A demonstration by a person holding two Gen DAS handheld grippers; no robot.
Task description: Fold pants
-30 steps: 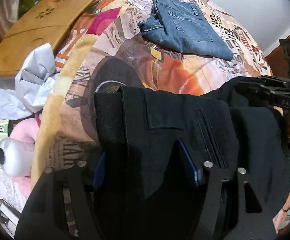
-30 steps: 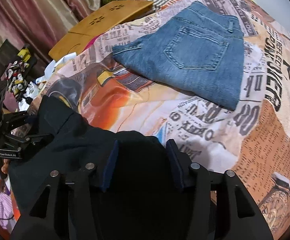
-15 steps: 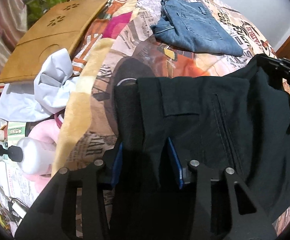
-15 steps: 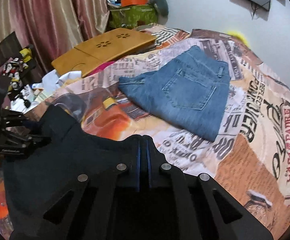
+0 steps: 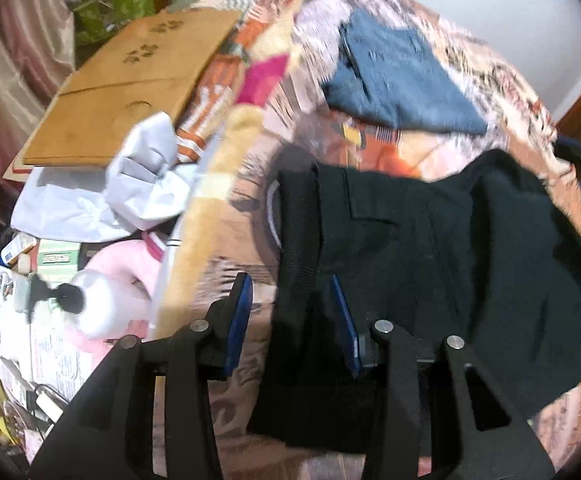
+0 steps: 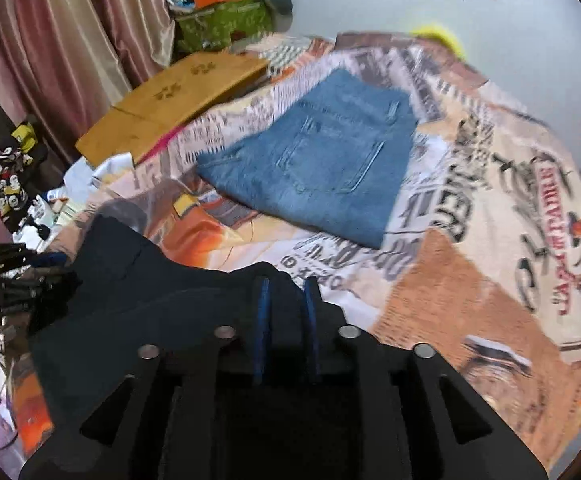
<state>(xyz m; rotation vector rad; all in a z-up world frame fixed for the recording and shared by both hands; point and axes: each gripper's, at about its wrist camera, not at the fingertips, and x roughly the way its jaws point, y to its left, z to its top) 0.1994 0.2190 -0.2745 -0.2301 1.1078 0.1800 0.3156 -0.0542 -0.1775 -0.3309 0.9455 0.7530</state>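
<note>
A pair of black pants (image 5: pixel 430 248) lies bunched on a bed covered with a newspaper-print blanket (image 5: pixel 226 216), at the near edge of the bed in front of both grippers. In the left wrist view, the left gripper (image 5: pixel 290 300) has its blue-padded fingers (image 5: pixel 239 312) spread apart, one pad over the blanket and the other over the black fabric; a strip of the pants' edge runs between them, but the pads are not pressed against it. In the right wrist view, the right gripper (image 6: pixel 286 300) shows its two blue pads (image 6: pixel 262 320) drawn close with a narrow gap, and dark cloth (image 6: pixel 162 304) fills that gap and spreads to the left; whether the pads truly pinch the cloth cannot be told from the blurred frame. The left gripper (image 6: pixel 10 276) appears at the far left of that view, at the other end of the dark fabric.

Farther up the bed, well apart from the black pants, a folded pair of blue jeans (image 6: pixel 318 164) rests flat with a back pocket facing up. A wooden lap tray (image 5: pixel 130 84) with paw-print cutouts lies at the bed's far left side, with crumpled white cloth (image 5: pixel 138 184) just beside it. A white pump bottle (image 5: pixel 90 308) and a pink item (image 5: pixel 130 260) sit in the clutter beside the bed. Pink curtains (image 6: pixel 70 32) hang behind.
</note>
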